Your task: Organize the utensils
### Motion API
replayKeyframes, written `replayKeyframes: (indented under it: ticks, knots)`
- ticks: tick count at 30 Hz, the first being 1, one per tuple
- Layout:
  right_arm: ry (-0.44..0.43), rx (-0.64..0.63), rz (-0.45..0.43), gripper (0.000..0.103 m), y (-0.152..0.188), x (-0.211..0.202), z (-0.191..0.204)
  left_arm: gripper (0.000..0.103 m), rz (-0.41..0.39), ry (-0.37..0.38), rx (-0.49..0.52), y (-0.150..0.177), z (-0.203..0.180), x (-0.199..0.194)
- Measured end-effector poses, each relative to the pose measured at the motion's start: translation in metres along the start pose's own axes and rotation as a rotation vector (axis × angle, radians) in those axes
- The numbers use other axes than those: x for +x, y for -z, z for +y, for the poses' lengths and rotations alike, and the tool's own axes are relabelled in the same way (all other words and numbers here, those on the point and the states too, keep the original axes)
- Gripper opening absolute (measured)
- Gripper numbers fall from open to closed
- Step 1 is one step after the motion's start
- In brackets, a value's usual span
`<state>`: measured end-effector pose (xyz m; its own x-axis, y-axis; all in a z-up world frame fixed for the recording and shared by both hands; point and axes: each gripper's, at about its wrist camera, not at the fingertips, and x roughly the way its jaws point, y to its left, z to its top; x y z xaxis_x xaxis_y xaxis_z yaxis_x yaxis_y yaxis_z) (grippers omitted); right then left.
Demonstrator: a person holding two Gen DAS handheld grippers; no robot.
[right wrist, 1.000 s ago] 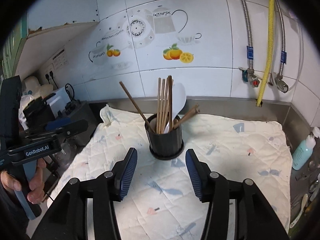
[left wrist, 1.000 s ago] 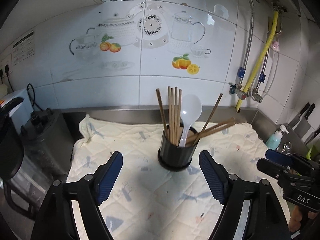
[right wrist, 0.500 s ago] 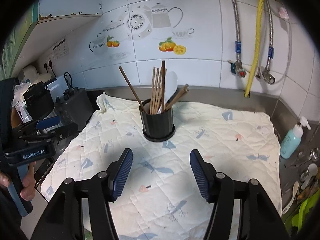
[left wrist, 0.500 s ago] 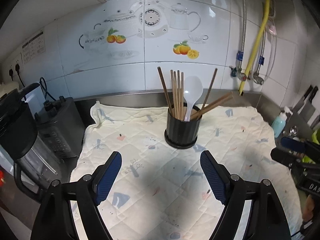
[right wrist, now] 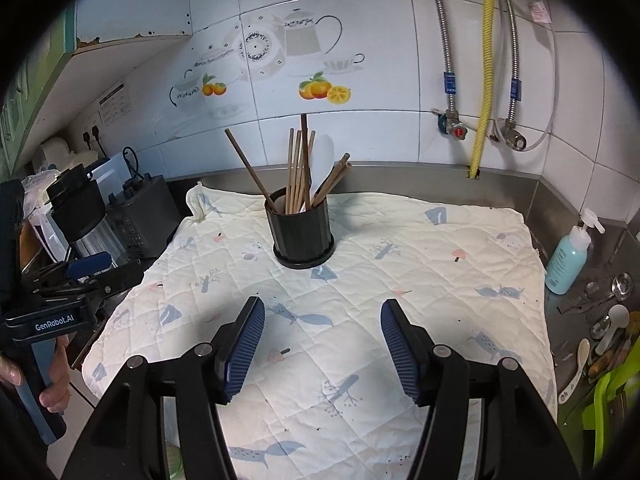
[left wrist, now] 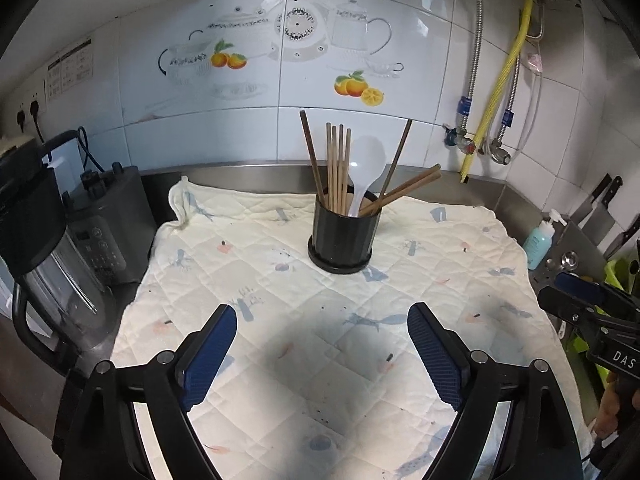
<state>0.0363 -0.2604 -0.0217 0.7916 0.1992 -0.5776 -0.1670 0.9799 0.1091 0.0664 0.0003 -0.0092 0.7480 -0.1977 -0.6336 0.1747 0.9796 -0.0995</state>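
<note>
Tiled kitchen counter, quilted cloth spreading under us; we're holding left gripper and right gripper wide apart, empty. Utensil holder with chopsticks and spoon ahead, centered; bumping leaning sticks risks tipping it.

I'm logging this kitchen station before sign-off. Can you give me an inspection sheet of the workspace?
Surface: quilted cloth over a steel counter.
Job's things: black holder upright, holding chopsticks and a white spoon.
Clutter: soap bottle, loose spoons at right.
Grippers: left claw and right claw open, empty.
Cables: plugged cord; wall hoses.
Surroundings: blender, knives.
</note>
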Motion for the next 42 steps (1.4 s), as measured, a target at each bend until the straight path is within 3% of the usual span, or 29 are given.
replayKeyframes:
  ticks: [7,42]
  knots:
    - [-0.001,0.018,-0.008,0.067,0.005,-0.005,-0.005,0.094,0.029,-0.044,0.024,0.005,-0.005,0.003]
    - [0.000,0.041,-0.028,0.070,0.010,-0.015,-0.012,0.094,0.035,-0.015,0.029,0.004,-0.020,0.001]
